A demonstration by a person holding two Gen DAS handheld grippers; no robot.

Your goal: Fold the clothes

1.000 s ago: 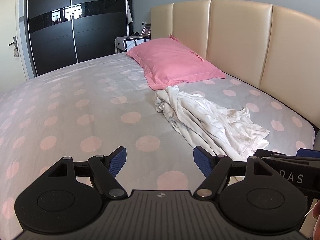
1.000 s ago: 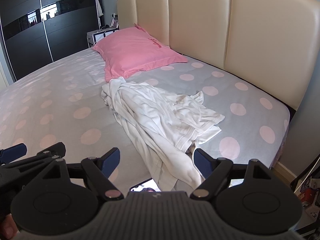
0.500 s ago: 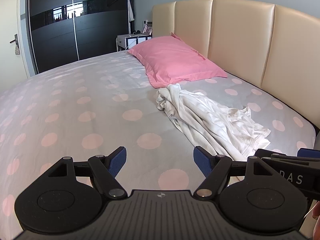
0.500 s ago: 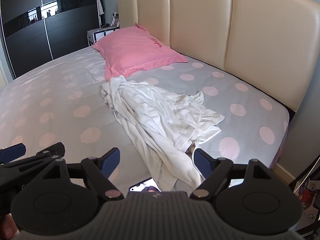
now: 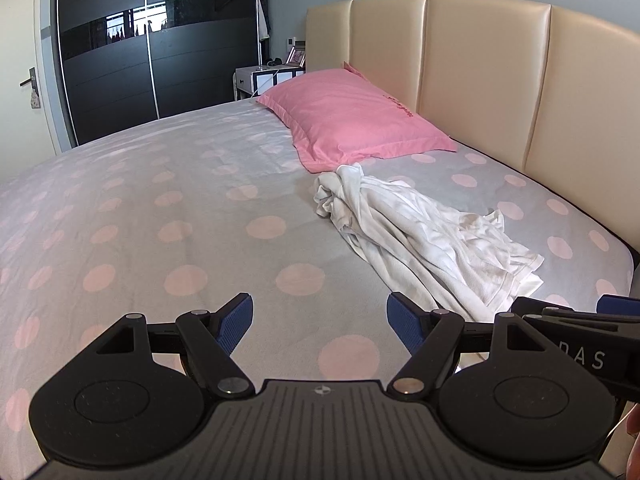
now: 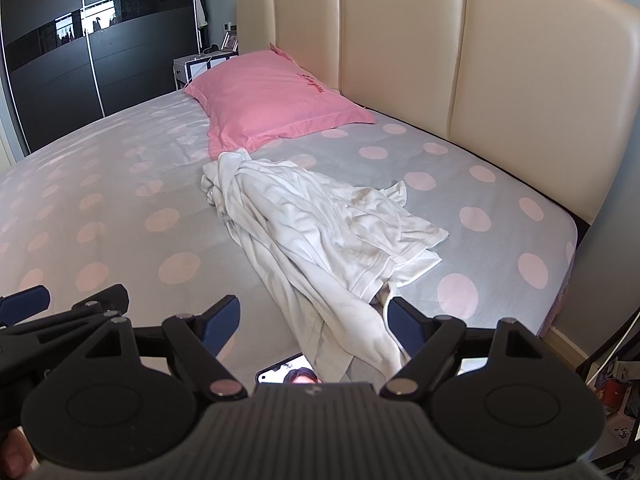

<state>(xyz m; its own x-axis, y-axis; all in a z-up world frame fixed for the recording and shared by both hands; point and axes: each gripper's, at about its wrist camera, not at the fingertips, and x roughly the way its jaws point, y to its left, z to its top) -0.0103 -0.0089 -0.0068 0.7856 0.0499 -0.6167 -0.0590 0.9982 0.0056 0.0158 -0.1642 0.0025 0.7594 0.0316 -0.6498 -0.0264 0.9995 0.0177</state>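
Observation:
A crumpled white garment [image 5: 424,236] [image 6: 316,240] lies in a long heap on the grey bed sheet with pink dots [image 5: 160,216] [image 6: 120,184], running from the pink pillow toward the near edge. My left gripper [image 5: 320,316] hovers open over bare sheet, left of the garment, holding nothing. My right gripper [image 6: 314,320] is open above the garment's near end, which hangs between its blue pads without being pinched. The right gripper's side shows at the right edge of the left wrist view.
A pink pillow [image 5: 352,120] [image 6: 272,96] rests against the beige padded headboard [image 5: 480,76] [image 6: 440,56]. A phone [image 6: 288,372] lies on the sheet by the near bed edge. A dark sliding wardrobe [image 5: 152,48] and a nightstand [image 5: 264,78] stand beyond the bed.
Both cameras have tipped slightly downward and drawn back a little, so the bed sits lower in view. The garment has not moved and both grippers stay open.

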